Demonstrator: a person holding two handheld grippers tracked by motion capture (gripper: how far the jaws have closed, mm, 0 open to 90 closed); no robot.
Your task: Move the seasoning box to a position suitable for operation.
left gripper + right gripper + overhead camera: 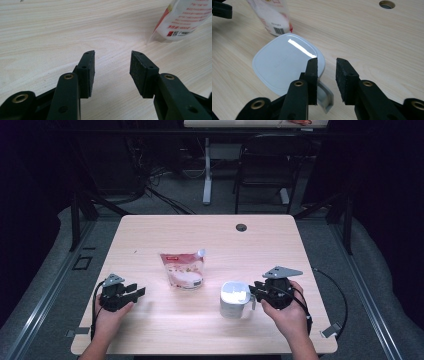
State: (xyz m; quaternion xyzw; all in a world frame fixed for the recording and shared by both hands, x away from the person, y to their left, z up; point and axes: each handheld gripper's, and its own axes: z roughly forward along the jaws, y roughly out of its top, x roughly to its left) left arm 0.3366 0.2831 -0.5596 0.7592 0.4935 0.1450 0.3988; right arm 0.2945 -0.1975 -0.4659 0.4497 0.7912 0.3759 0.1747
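Pale wooden counter (210, 325), seen from above. White lidded jug (234, 299) with a side handle (325, 98) standing near the counter's front edge, at about 5 o'clock from the counter's middle. Red-and-white spouted pouch (183, 269) standing just beyond it, at roughly 10 o'clock from the jug and close to the centre, apart from the jug. Small round grommet hole (241, 227) far back at 12 o'clock.

Right tongs (256, 291) held level at 3 o'clock of the jug, pointing at it. In the right gripper view, jaws partly closed, straddling the grey handle: handle lying in the gap, near the left pad, a clear gap on the other side; no firm squeeze visible, so not yet a grip. Glossy square lid with rounded corners just ahead of the pads.

Left tongs (139, 291) resting low at 9 o'clock of the jug, well apart from it, at about 8 o'clock from the pouch. Jaws standing moderately open with bare wood between the pads (87, 71), holding nothing; pouch base at 1 o'clock in the left gripper view.
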